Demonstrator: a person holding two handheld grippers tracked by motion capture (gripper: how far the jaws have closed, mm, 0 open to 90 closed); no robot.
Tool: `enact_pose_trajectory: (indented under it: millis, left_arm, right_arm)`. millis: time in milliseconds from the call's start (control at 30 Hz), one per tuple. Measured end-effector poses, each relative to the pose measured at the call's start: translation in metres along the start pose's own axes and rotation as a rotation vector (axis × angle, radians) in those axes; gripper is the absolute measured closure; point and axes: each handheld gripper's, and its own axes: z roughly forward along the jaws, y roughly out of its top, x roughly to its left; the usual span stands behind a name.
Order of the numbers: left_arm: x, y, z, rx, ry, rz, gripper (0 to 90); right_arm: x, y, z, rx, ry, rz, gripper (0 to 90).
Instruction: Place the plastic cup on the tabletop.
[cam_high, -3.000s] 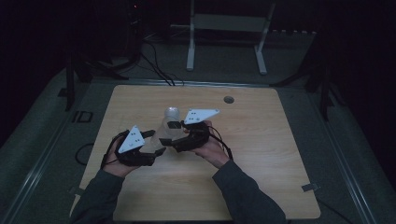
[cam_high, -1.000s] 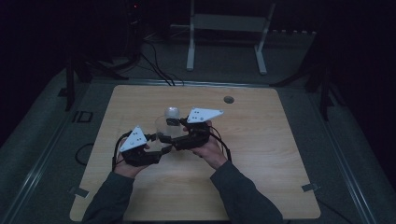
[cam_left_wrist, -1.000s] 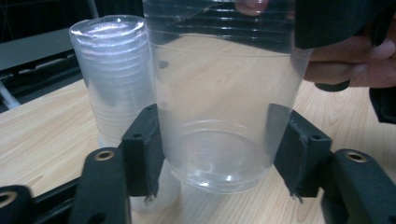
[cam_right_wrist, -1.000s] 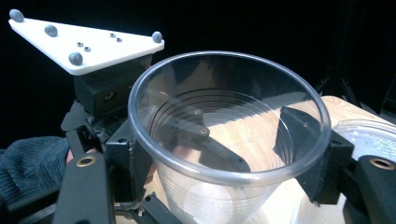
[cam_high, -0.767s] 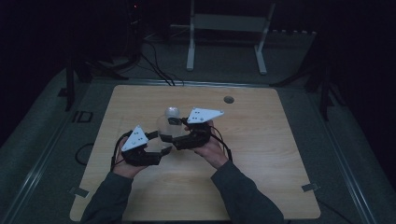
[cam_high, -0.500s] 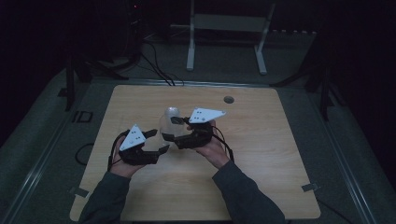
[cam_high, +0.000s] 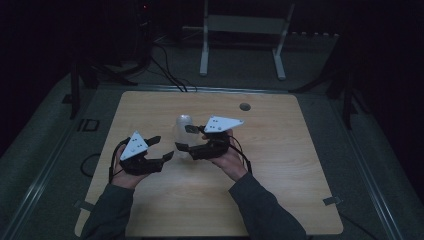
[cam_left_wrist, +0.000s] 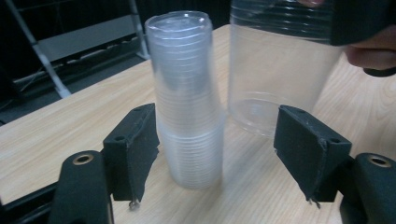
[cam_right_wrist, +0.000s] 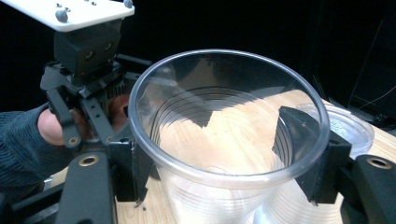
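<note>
Cups sit mid-table (cam_high: 280, 165): a stack of clear cups (cam_left_wrist: 189, 98) stands upright between the jaws of the left hand-held gripper (cam_left_wrist: 217, 154), which have just been closing but stand clear of it. Just right, the right hand-held gripper (cam_right_wrist: 229, 154) clamps a single clear cup (cam_right_wrist: 224, 135), lifted beside the stack.

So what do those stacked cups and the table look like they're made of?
Stack of cups: probably thin clear plastic, glossy; the ribbed walls show the wood through them. Table: seemingly light wood or wood-look laminate, matte, with visible grain lines.
</note>
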Motion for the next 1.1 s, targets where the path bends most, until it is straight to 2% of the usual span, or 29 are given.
enact_pose_trajectory:
  millis: [167, 533, 1100]
  left_arm:
    - [0.005, 0.001, -0.002, 0.002, 0.006, -0.017, 32.6]
    - [0.010, 0.004, -0.004, 0.008, 0.033, -0.023, 33.5]
    - [0.015, 0.013, -0.009, -0.017, 0.065, -0.029, 34.4]
  right_arm:
    - [0.001, -0.002, 0.001, 0.003, 0.002, 0.002, 30.9]
    - [0.003, -0.007, 0.006, 0.011, 0.009, -0.001, 30.9]
    - [0.009, -0.017, 0.015, 0.039, 0.021, -0.010, 31.0]
